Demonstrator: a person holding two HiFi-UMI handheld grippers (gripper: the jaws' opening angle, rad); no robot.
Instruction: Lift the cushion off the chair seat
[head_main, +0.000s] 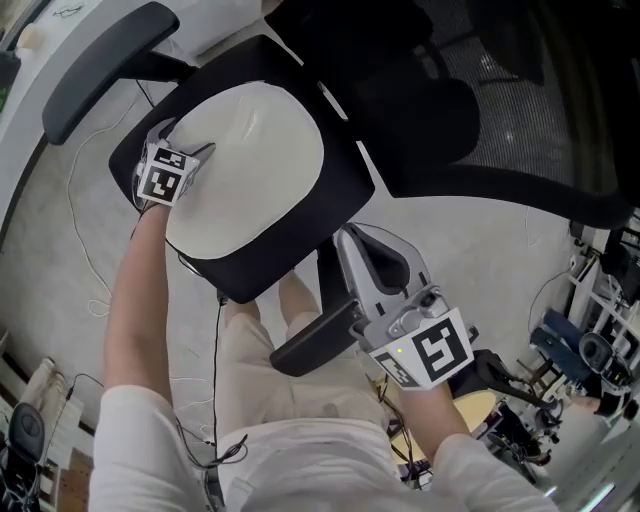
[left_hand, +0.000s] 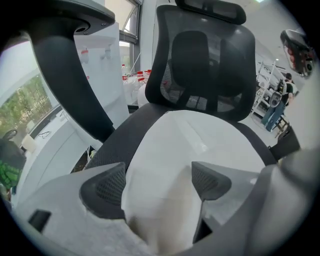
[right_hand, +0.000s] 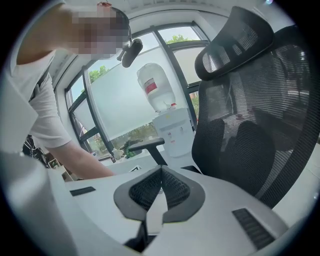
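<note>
Fingers (left_hand: 210, 181) of the left gripper (left_hand: 159, 182) stand wide apart, astride the near-left rim of the off-white rounded cushion (left_hand: 190, 142). The cushion's fabric bulges up between them, and no firm pinch shows yet.

The black mesh office chair (head_main: 480, 110) fills the scene, with its backrest at the far right. Its black padded seat (head_main: 345, 195) carries the cushion, which lies flat and covers most of it.

The likeliest failure from here is a shallow bite. If the fingers shut on only a thin fold of the cover, the soft fabric could slide out as the weight comes on. The cushion would then drop back, or slip off the seat's edge to the pale grey floor (head_main: 470, 260).

Lifted by that one edge, it would probably droop and swing. Its far side could then drag along the seat or snag against the backrest.

The dark padded left armrest (head_main: 100, 65) stands close beside the left gripper, so a rise that drifts left could knock against it.

The right gripper (head_main: 350, 245) hangs by the black right armrest (head_main: 315, 340), apart from the cushion, its fingers pressed together on nothing. It offers no support if the cushion sags.
</note>
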